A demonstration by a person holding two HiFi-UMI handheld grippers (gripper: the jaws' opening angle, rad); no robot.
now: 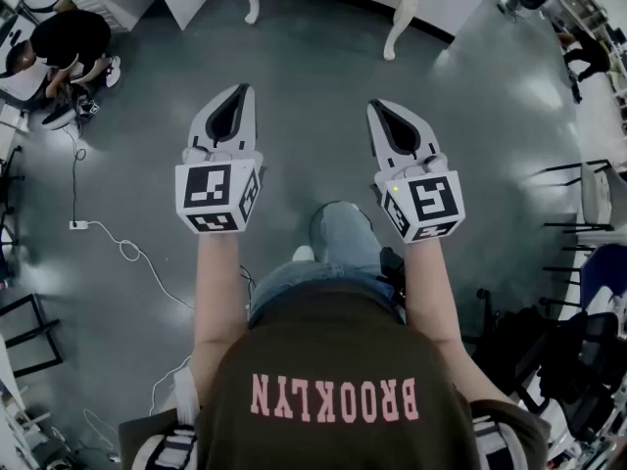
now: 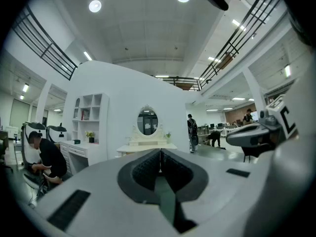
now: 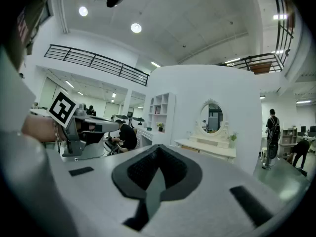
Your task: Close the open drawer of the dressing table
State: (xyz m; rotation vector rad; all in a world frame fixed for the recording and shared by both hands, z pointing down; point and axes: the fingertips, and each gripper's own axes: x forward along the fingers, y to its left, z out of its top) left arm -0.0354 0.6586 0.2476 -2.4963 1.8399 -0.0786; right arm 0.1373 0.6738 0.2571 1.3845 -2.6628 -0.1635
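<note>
Bright, even indoor light falls from round white ceiling lamps (image 2: 95, 5) high above the left tool (image 1: 243, 90) and right tool (image 1: 376, 106). The glossy grey floor (image 1: 313, 76) ahead of them shows pale glare patches. The left gripper view and right gripper view bulge fish-eye, with black corners and soft nearby surfaces.

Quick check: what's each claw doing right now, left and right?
Grey left claw: closed, jaws together, holding nothing.
Grey right claw: closed, jaws together, holding nothing.
</note>
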